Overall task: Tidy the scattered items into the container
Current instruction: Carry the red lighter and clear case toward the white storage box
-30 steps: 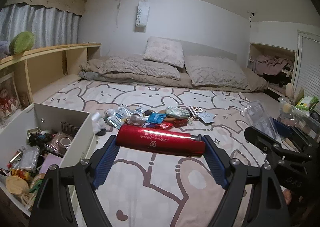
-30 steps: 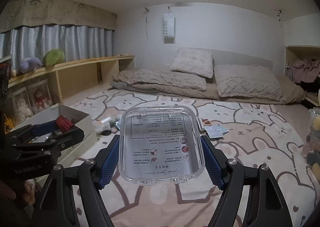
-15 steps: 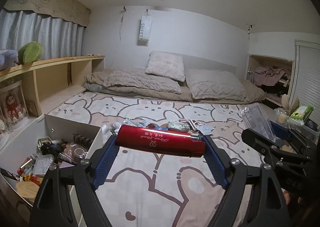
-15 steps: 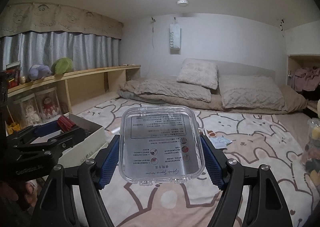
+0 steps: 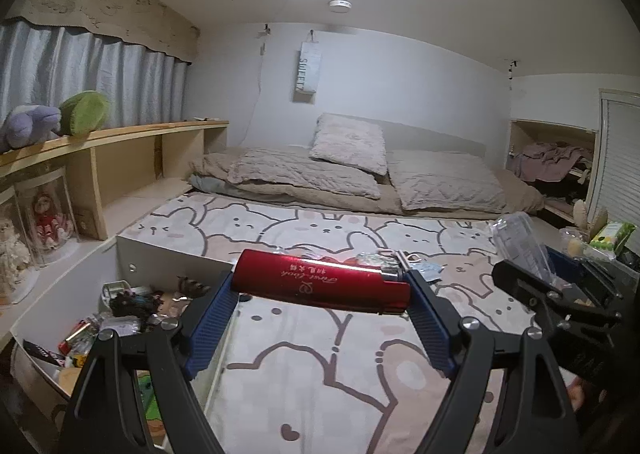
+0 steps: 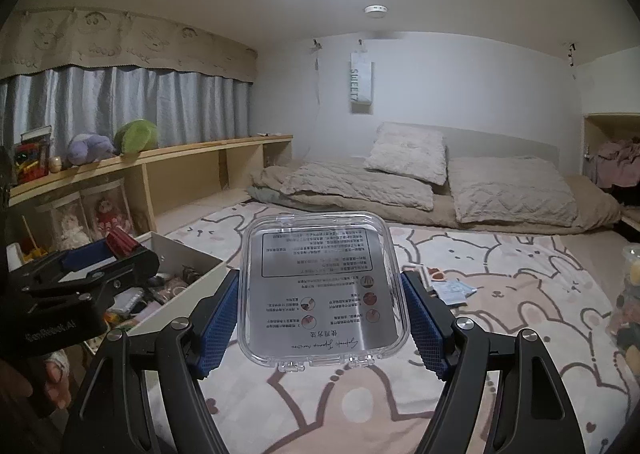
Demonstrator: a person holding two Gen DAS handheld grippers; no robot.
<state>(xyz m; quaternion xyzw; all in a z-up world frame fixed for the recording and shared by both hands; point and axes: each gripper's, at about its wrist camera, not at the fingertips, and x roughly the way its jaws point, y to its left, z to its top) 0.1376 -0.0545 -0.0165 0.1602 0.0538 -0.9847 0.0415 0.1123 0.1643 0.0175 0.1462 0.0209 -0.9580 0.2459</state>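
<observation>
The left gripper (image 5: 322,290) clamps a red tube (image 5: 320,285) end to end; the right gripper (image 6: 320,296) pinches a clear case (image 6: 322,288) by its sides. Both hang over the bed, the box (image 5: 168,263) at its left edge. The slick tube could slip from its ends and miss the box

The red tube (image 5: 322,287) hides most of the small things (image 5: 416,268) on the bed, and the white box (image 5: 168,260) is cut off at the picture's left edge
</observation>
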